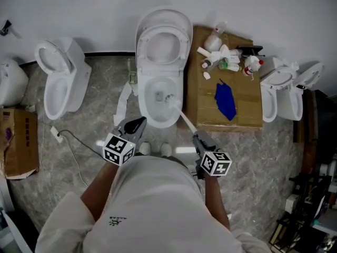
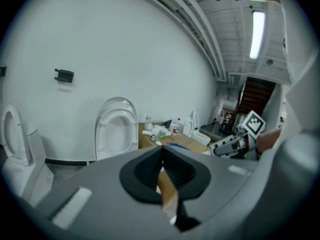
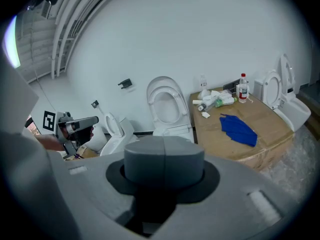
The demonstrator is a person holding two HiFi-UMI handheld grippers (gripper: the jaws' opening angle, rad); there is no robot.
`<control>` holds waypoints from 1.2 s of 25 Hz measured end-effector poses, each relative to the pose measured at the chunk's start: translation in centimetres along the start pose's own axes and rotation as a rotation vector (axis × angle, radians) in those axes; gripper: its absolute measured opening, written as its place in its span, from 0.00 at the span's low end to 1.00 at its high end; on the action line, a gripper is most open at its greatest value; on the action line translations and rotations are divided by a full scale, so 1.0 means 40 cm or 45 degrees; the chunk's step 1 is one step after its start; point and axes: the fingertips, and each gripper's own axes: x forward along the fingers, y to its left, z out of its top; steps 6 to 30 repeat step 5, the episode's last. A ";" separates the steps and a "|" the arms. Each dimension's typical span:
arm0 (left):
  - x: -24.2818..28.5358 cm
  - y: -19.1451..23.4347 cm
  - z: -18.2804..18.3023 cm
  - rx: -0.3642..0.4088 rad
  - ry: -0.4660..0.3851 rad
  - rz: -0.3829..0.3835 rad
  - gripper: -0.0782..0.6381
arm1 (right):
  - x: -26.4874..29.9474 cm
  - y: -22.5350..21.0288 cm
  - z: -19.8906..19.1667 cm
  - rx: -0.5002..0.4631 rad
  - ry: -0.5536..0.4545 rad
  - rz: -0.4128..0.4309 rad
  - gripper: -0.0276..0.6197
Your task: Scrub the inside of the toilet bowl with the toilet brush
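My right tongs (image 1: pixel 198 138) clench the brush (image 1: pixel 181 116) handle, angling its head into the bowl (image 1: pixel 144 95) for scrubbing; my left tongs (image 1: pixel 139 124), clenched empty, hang clear.

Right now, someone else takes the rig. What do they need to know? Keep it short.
Left gripper: shut, empty, held beside the front left of the toilet.
Right gripper: shut on the brush handle. The brush head is down in the bowl.
Lid and seat: both up.
Done: brush in hand and in the bowl.
Left: scrubbing the inside. The pictures don't show how much has been scrubbed, so go all the way round.
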 end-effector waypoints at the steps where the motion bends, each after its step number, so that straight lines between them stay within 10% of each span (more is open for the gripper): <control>1: 0.000 0.002 0.000 0.000 -0.001 0.000 0.10 | 0.002 0.000 0.001 -0.001 0.000 -0.002 0.26; 30: -0.001 0.008 -0.007 -0.003 -0.003 0.006 0.10 | 0.007 -0.003 -0.006 0.001 0.002 -0.016 0.26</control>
